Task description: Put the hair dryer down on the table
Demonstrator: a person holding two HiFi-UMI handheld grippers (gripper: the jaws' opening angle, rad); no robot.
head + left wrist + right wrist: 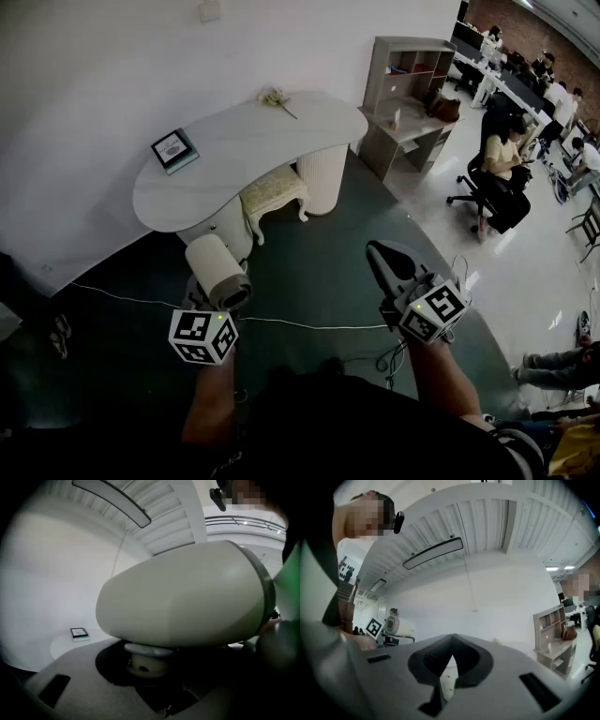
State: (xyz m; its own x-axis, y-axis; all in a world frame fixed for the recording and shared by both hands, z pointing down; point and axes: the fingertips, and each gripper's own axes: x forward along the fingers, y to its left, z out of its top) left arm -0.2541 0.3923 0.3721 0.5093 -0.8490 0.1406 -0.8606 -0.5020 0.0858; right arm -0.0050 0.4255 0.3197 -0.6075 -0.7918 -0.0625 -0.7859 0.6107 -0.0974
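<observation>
The hair dryer (pixel 217 270) is held by the left gripper (pixel 145 667). Its handle is pinched between the fingers, and its big cream body sits just above them, at 12 o'clock. It is held up in the air over the dark floor. The white worktop (pixel 244 150) is seen further off at 12 o'clock. The right gripper (pixel 382 258) has its fingers closed together, and nothing is held.
</observation>
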